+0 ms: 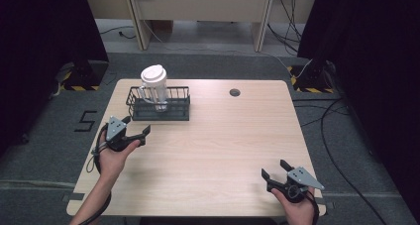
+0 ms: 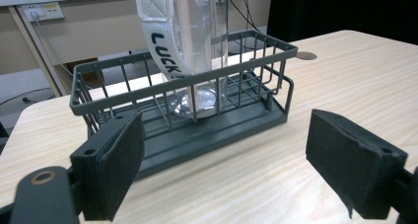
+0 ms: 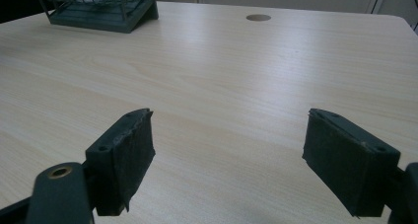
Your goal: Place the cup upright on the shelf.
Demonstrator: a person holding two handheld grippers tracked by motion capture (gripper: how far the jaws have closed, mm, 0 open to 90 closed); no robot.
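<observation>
In the high view the left gripper sits with its jaws spread wide and empty just in front of the wire basket, which stands at the far left of the tabletop with a clear bottle upright inside it, likely so the bottle can be taken from this side; the right gripper, equally wide open and empty, rests well apart near the front right edge. In the left gripper view the jaws frame the basket, and the bottle is cut off above, its strap lettering only partly readable. In the right gripper view the basket is clipped at the top corner, the bottle hard to make out.
</observation>
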